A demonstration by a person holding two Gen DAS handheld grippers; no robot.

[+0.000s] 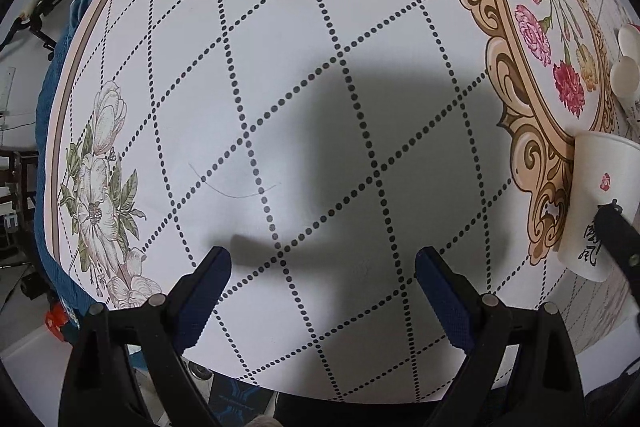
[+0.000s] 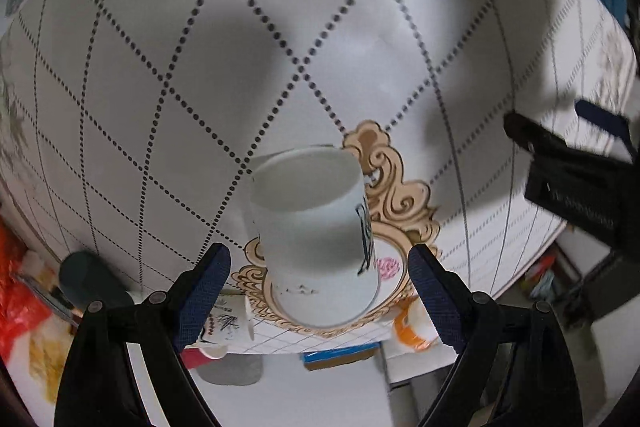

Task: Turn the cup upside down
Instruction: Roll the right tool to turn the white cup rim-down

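Observation:
A white paper cup with black lettering stands on the patterned tablecloth, on the gold ornate frame print. Its closed flat end faces up. My right gripper is open, with the cup between its blue pads and clear gaps on both sides. In the left wrist view the same cup shows at the right edge, with a finger of the right gripper beside it. My left gripper is open and empty above bare cloth, well left of the cup.
The tablecloth has a dotted diamond grid, a flower print at left and a carnation medallion. More white cups lie at the far right. Below the table edge are boxes, a printed cup and red bags.

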